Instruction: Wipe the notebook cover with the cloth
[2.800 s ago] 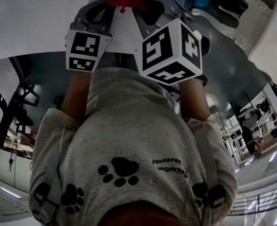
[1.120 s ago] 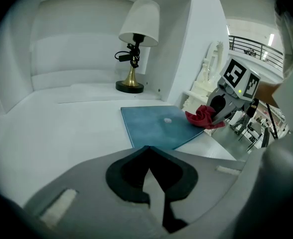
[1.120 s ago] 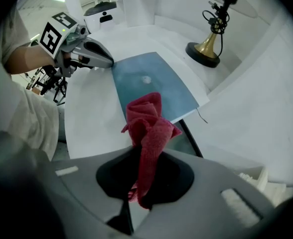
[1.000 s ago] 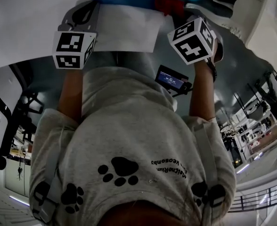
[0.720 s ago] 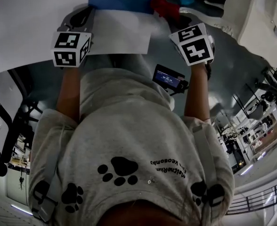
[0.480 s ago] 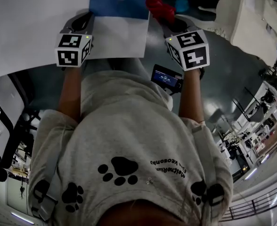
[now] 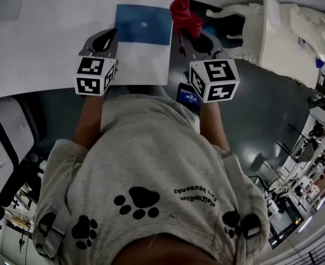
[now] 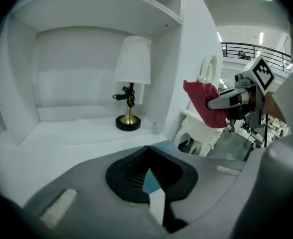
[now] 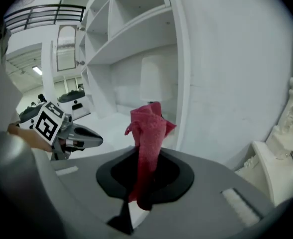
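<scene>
The notebook [image 7: 143,43], with a blue upper half and a white lower half, lies on the white table [image 7: 41,43]. My left gripper [image 7: 108,37] is shut on its left edge; a blue and white strip [image 8: 151,185] shows between the jaws. My right gripper [image 7: 187,36] is shut on a crumpled red cloth [image 7: 184,12], held just past the notebook's right edge. The cloth [image 9: 147,133] sticks up out of the right jaws. In the left gripper view the cloth [image 8: 202,106] hangs in the air, off the cover.
An ornate white piece of furniture [image 7: 273,32] stands to the right of the table. White shelves and a lamp with a brass base [image 8: 129,119] are behind the table. A small lit device [image 7: 187,95] hangs near the person's waist. A chair [image 7: 2,142] is at the left.
The red cloth has gone from over the blue cover to the right, past the notebook's edge. Both grippers and the whole notebook now sit lower in the head view.
</scene>
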The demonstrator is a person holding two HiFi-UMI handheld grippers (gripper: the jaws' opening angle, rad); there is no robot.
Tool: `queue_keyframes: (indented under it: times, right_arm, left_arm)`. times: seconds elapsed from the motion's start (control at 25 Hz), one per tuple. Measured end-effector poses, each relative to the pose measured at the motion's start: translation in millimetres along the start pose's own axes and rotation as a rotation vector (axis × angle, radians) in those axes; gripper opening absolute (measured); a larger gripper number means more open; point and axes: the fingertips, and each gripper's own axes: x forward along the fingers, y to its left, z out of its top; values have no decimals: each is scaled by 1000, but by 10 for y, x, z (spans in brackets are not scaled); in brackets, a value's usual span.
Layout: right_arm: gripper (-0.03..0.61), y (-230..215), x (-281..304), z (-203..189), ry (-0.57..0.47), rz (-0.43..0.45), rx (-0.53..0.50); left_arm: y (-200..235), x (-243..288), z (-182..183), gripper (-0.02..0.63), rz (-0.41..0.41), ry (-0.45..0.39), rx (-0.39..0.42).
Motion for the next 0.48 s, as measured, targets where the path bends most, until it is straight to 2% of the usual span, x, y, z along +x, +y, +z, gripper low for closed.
queue_keyframes:
  times: [0.2,0.48]
  right_arm:
    - [45,120,-242,494,-217,-81,-10]
    - [46,282,-601,1092,-474,-167,-71]
  left_arm:
    - [-130,-329,603,-2,37,-179,23]
    - [-309,-866,1417,-2,111,-453,143]
